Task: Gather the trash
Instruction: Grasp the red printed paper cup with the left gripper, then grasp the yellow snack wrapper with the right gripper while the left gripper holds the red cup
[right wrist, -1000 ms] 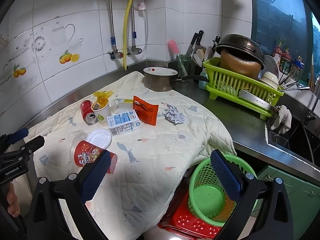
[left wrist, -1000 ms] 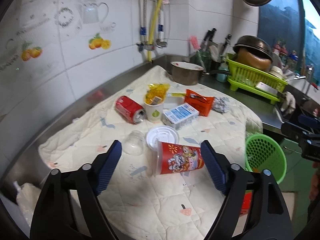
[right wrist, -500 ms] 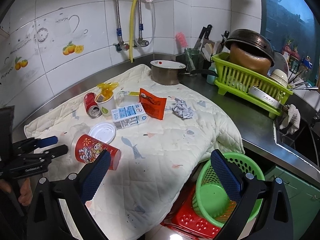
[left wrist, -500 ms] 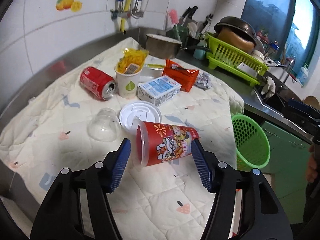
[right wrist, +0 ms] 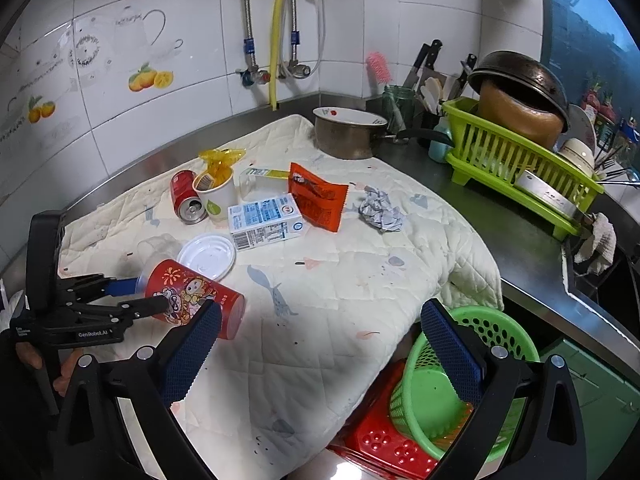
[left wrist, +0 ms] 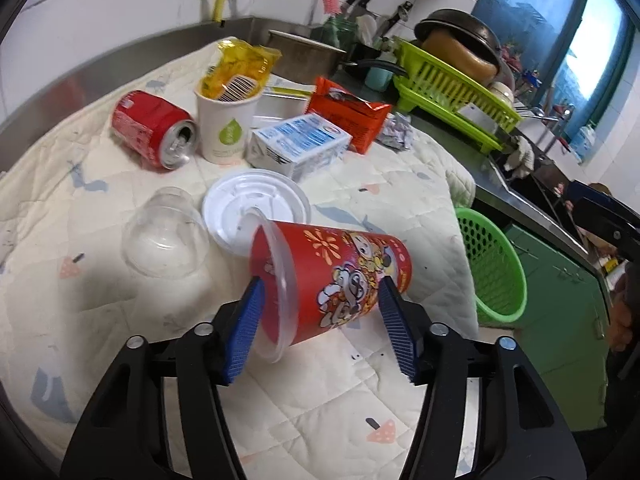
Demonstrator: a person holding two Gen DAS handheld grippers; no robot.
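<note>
Both left claw (left wrist: 320, 328) pads now flank red cup (left wrist: 340, 276).

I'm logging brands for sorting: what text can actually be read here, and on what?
"GenRobot.AI": on the left gripper's black body, right wrist view.
Milk carton, red can, orange packet, red cartoon cup: print too small or blurred to read.

Both tools, left tool (left wrist: 320, 324) and right tool (right wrist: 320, 356): black plastic frames, silver screws, blue ribbed pads (left wrist: 244, 332), white lettering on left.
</note>
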